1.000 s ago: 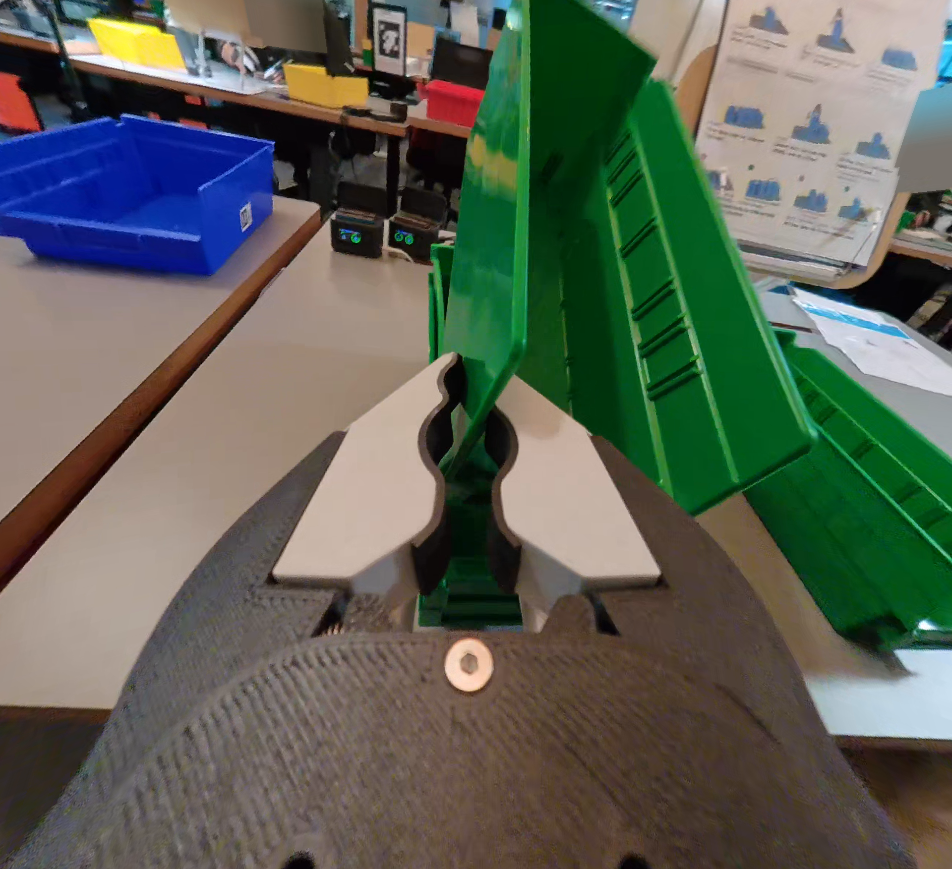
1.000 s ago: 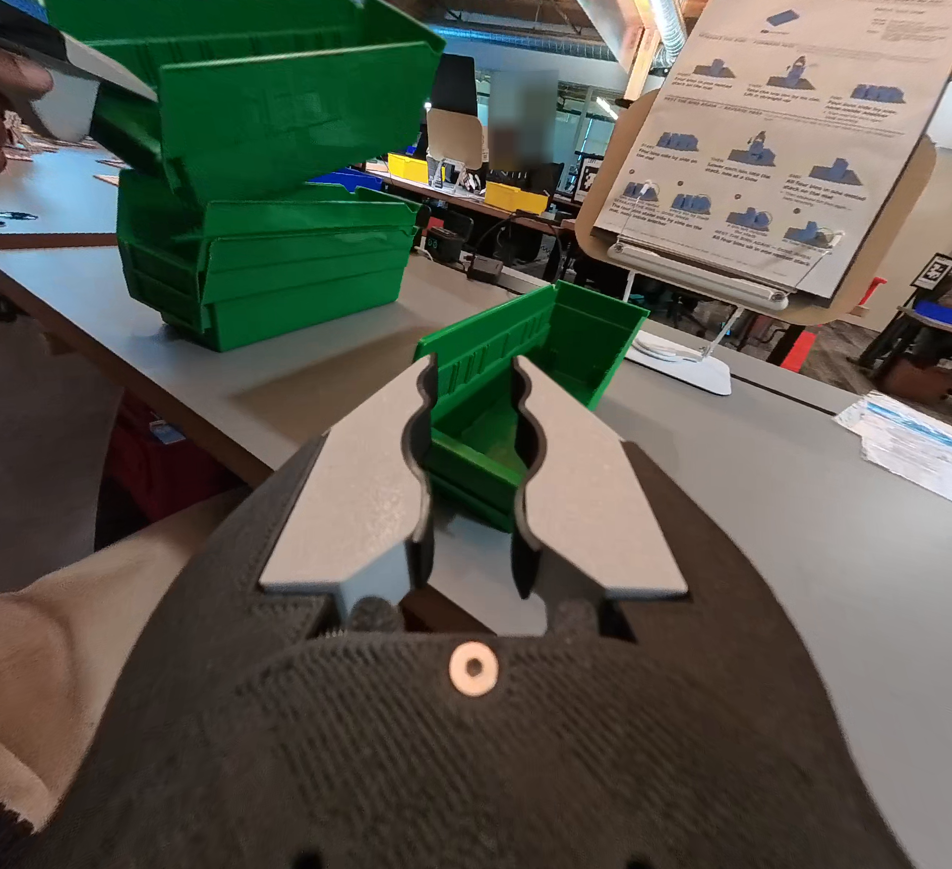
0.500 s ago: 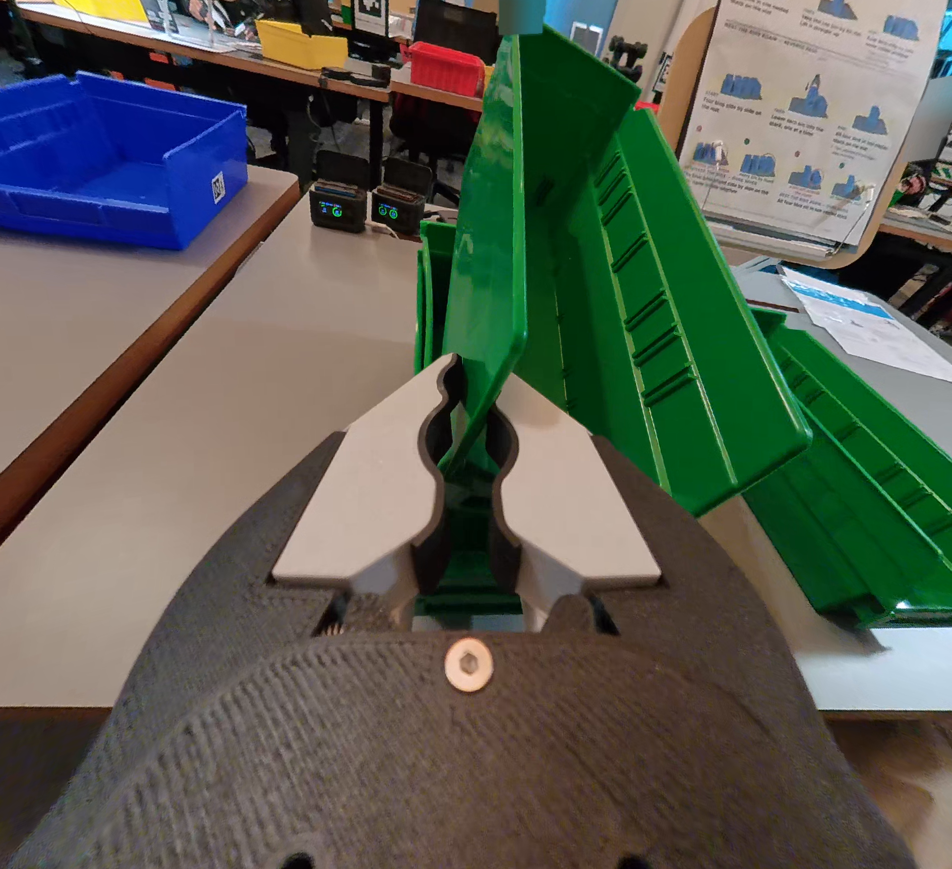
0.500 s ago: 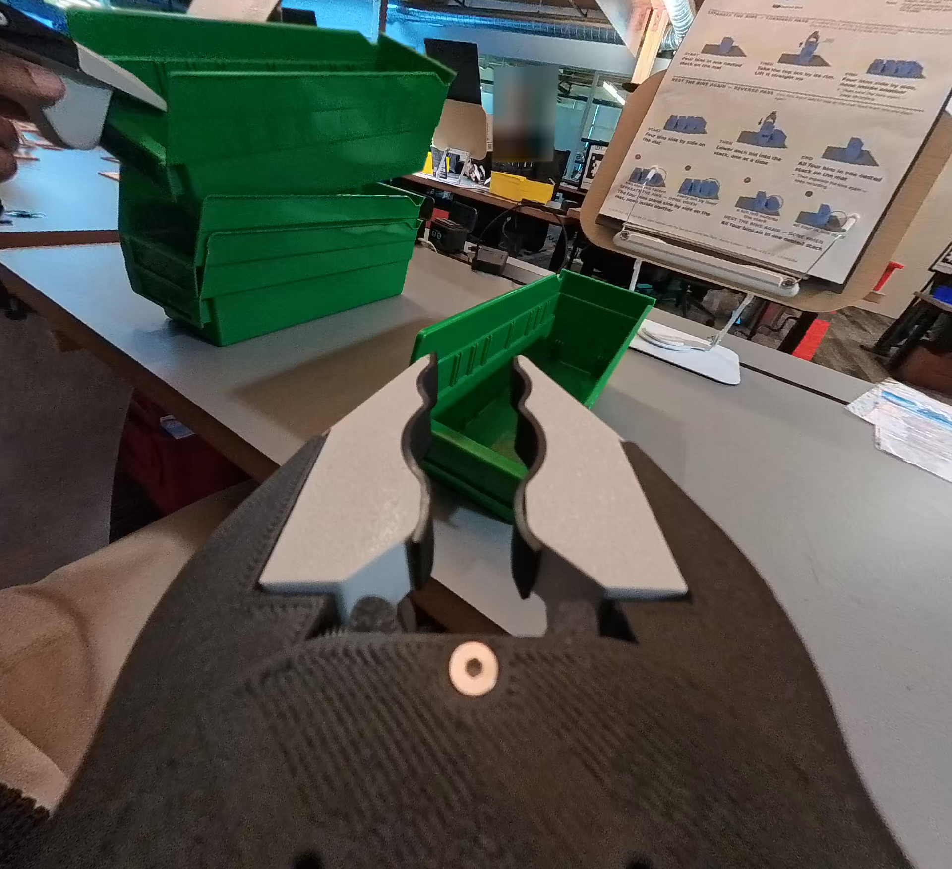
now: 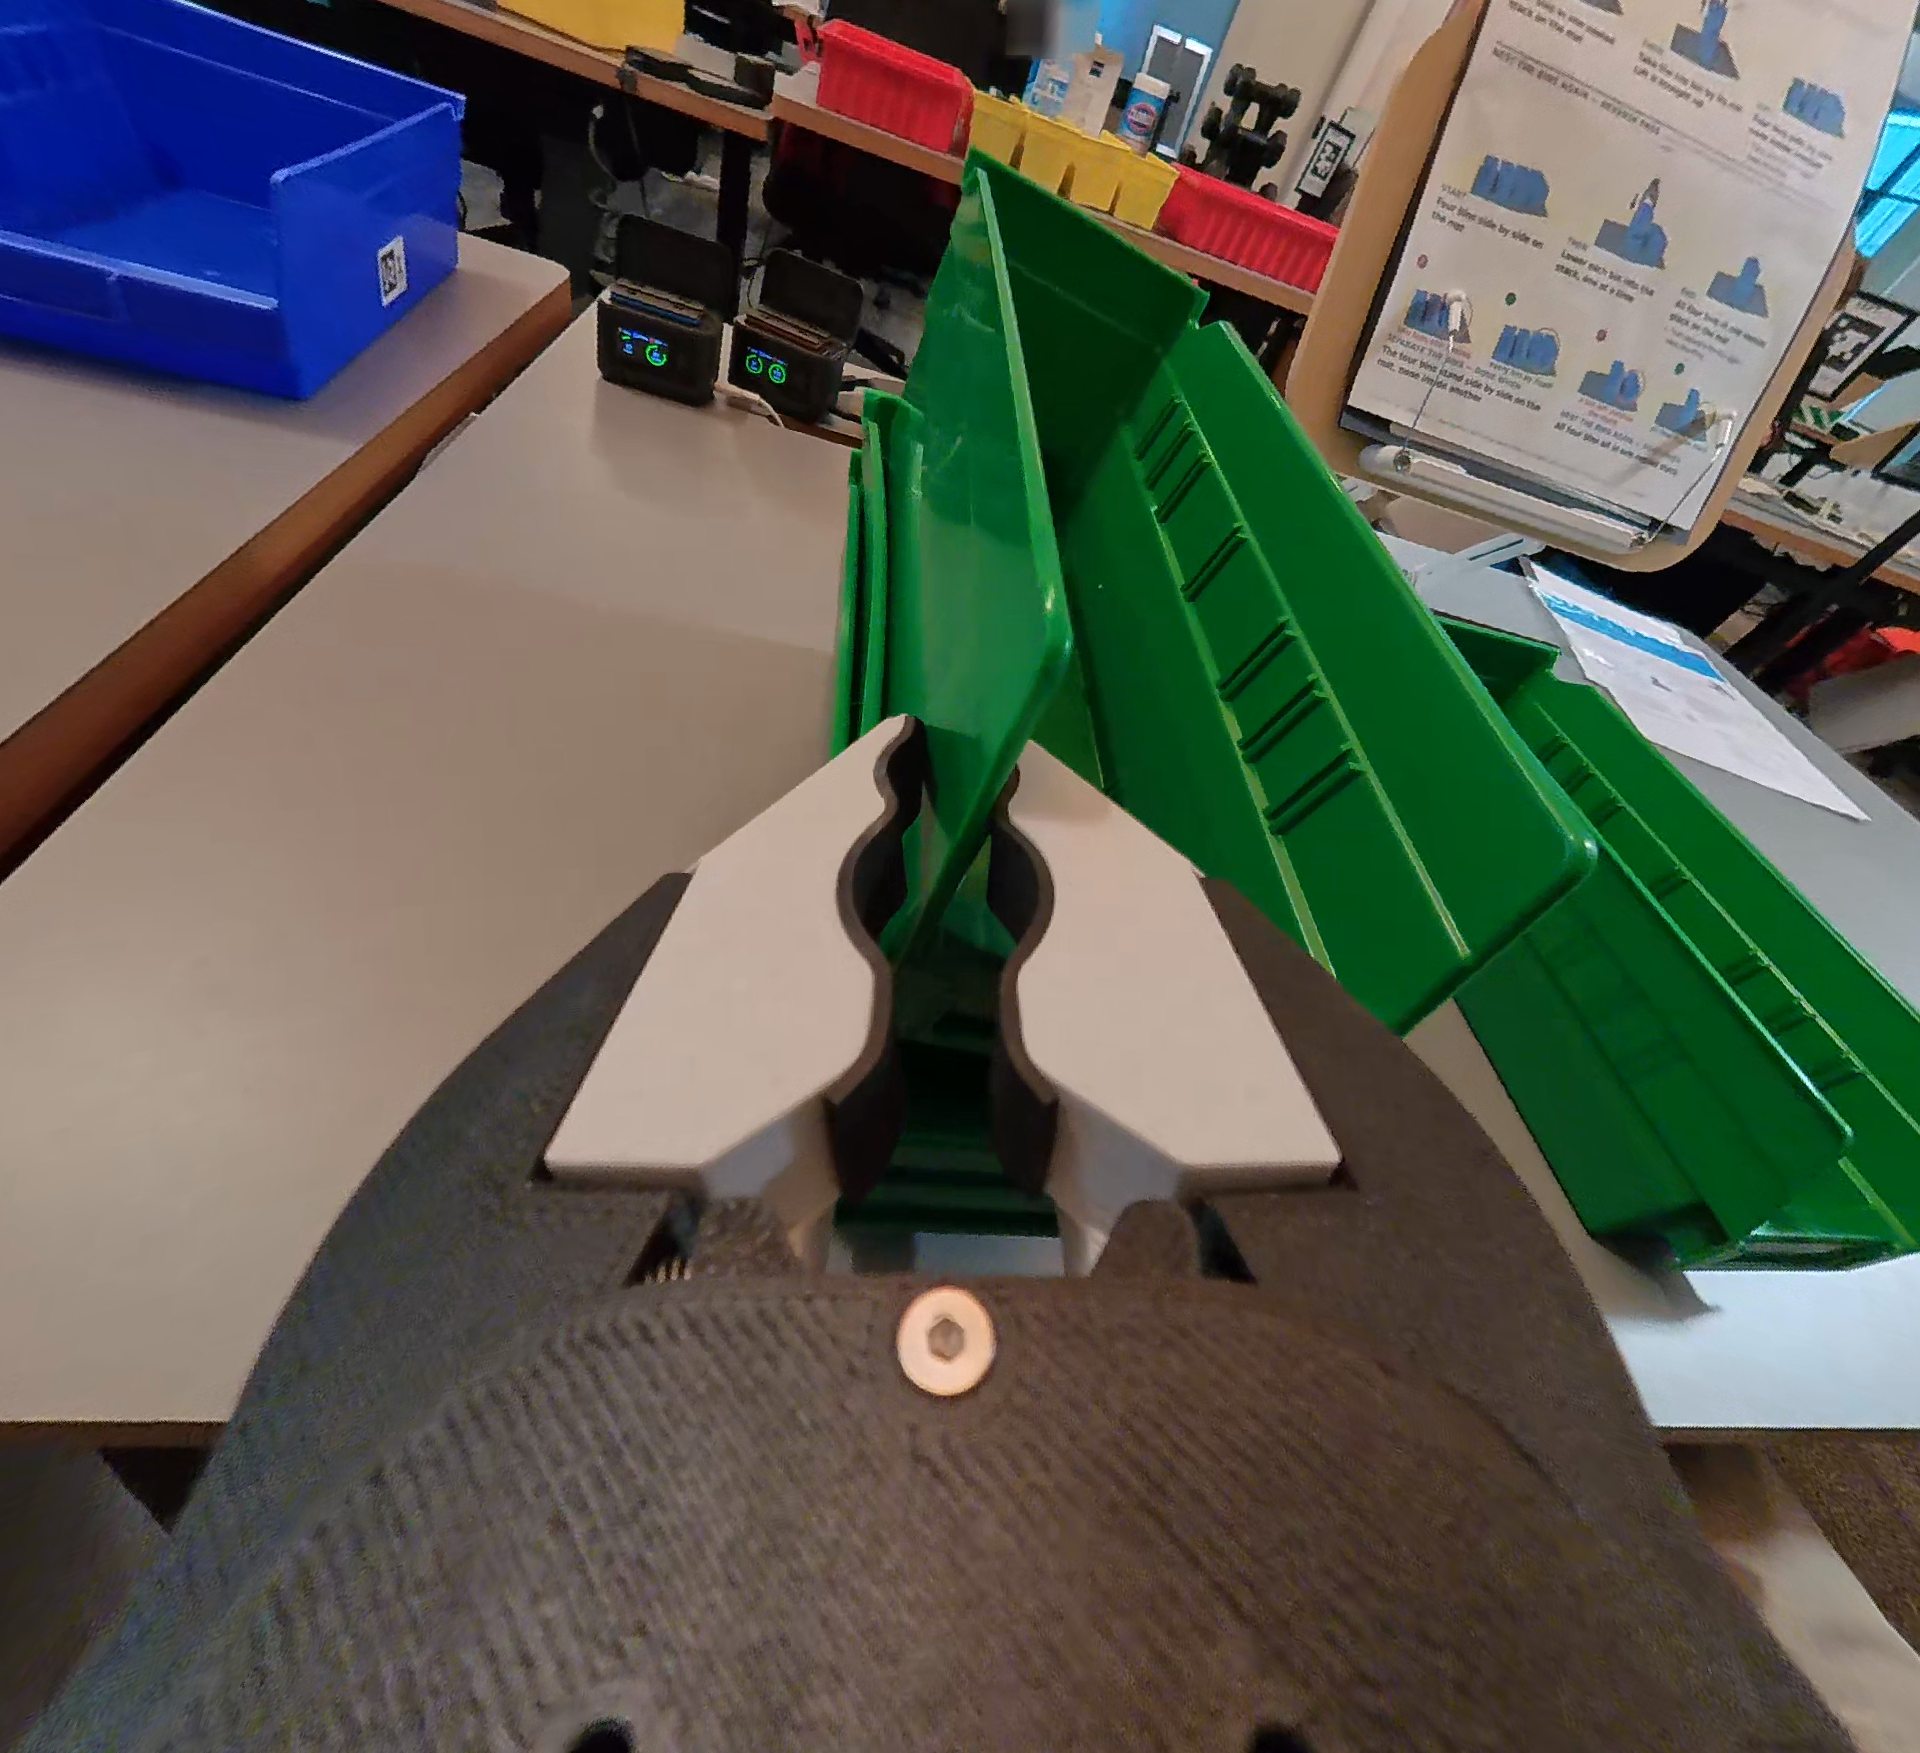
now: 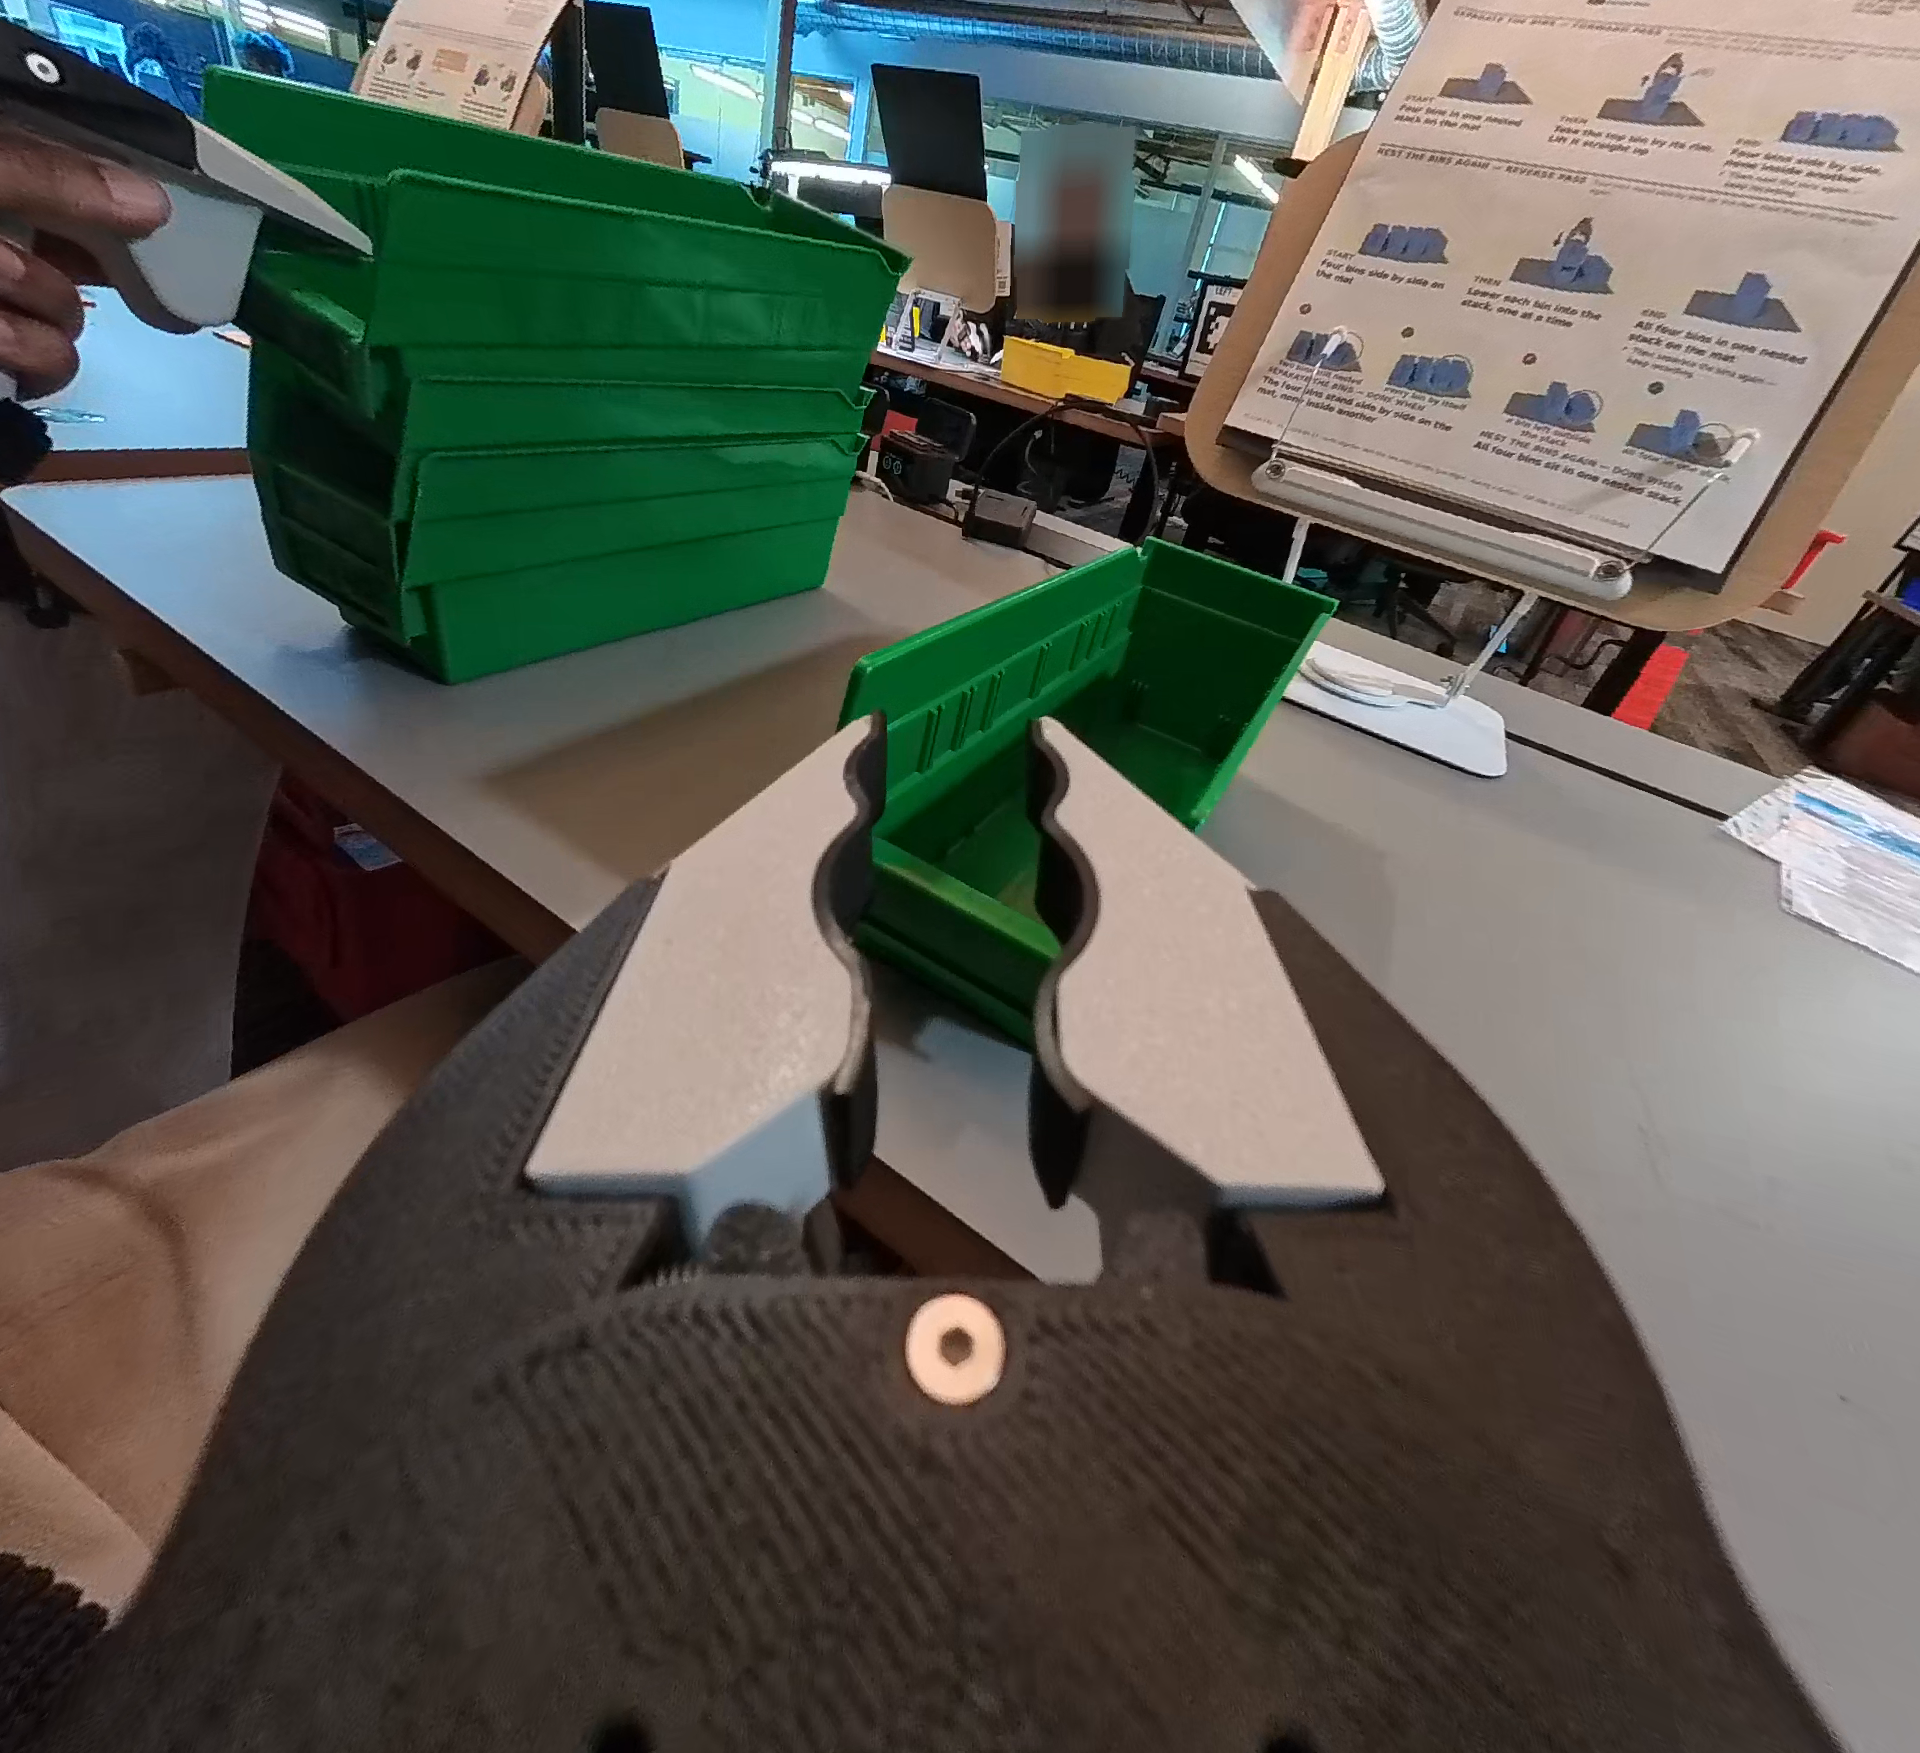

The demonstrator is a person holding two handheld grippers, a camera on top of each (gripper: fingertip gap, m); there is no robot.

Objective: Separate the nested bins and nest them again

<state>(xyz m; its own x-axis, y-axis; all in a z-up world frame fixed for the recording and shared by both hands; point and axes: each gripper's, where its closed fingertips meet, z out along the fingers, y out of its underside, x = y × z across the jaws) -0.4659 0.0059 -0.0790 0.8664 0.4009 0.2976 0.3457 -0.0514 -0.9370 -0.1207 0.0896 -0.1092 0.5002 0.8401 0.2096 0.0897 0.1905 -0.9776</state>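
Left tool (image 5: 954,768) is clamped on the near end wall of the top green bin (image 5: 1195,664) — fingers pinch the thin plastic edge, no gap either side. That bin sits partly inside the green stack (image 6: 582,498) but tilted, not fully seated: in the right wrist view its rim rides above the rims of the two bins under it, near end held by the left tool (image 6: 265,197), with a hand (image 6: 62,249) behind it. Stack rests on the grey bench (image 6: 675,747), toward its left side and near the front edge.

Right tool (image 6: 956,747) is open and empty, jaws apart, hovering over the bench's front edge. Straight ahead of it, seen through the gap, is a single green bin (image 6: 1101,716) lying flat on the bench, open side up, empty inside. It is well apart from the stack, to its right. Tool is not touching it.

Behind the single bin: an instruction sheet (image 6: 1621,197) on a clipboard stand, leaning back. Loose papers (image 6: 1839,862) lie on the bench at far right.

Left wrist view also shows a blue bin (image 5: 208,186) on the neighbouring bench to the left, and two small black devices (image 5: 727,342) with lit green indicators at the far edge of the working bench, just beyond the stack.
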